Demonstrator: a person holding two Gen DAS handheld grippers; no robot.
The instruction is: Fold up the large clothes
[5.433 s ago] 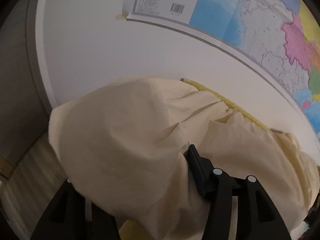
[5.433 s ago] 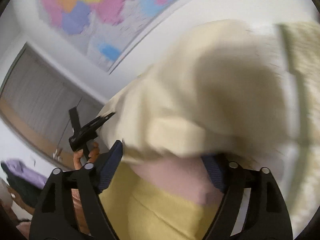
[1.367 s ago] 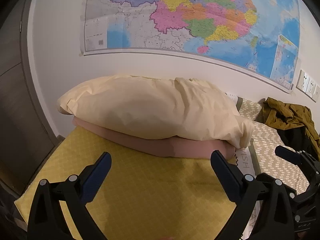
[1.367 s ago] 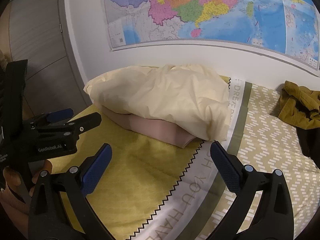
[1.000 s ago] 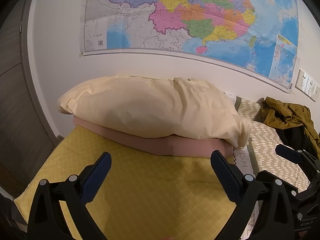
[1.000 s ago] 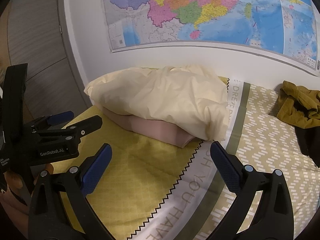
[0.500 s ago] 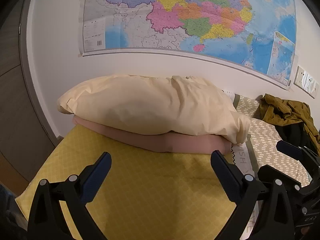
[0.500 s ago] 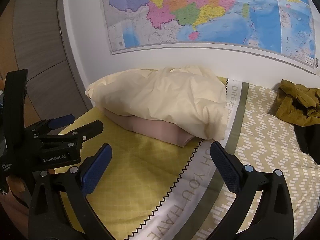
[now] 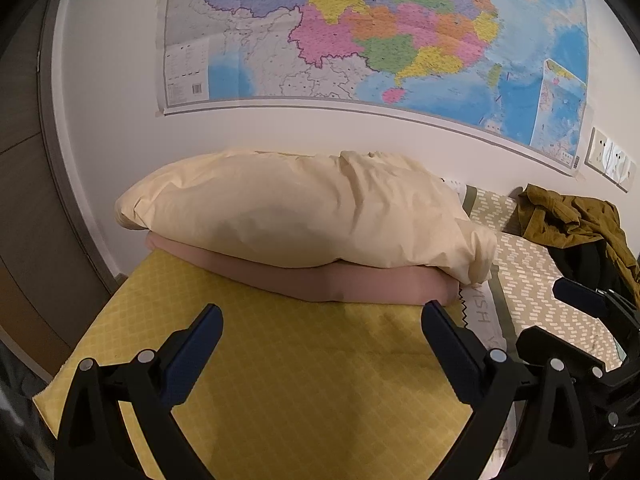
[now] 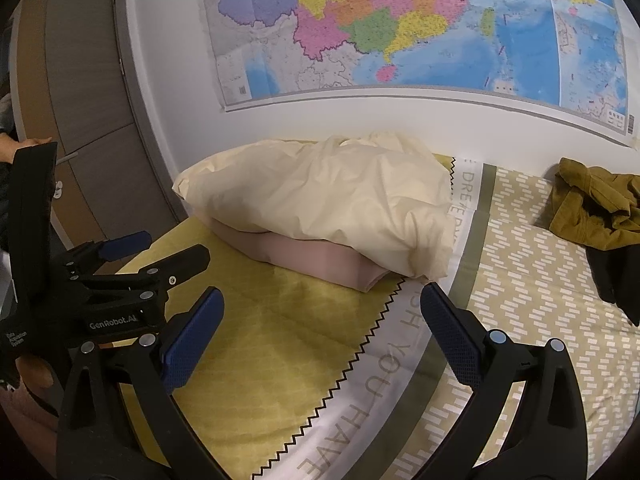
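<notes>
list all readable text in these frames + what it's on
"GenRobot.AI": on the body of the left hand-held gripper, seen from the right wrist.
"YOU HAVE", with partial "SH" and "DRE" above it: white band of the bedspread.
"WISH", part cut off: same band, left wrist view.
Small white print on the gripper's strap: too small.
Wall map labels, legend, barcode: too small.

2 low wrist views, both facing stacked clothes (image 9: 304, 232)

The left hand-held gripper (image 10: 160, 252) body carries white lettering "GenRobot.AI"; smaller print beside it is not legible. The bed cover's white band (image 10: 384, 364) reads "YOU HAVE", with partial "DRE" further up, possibly "DREAM". Wall map (image 10: 400, 24) labels are unreadable.
</notes>
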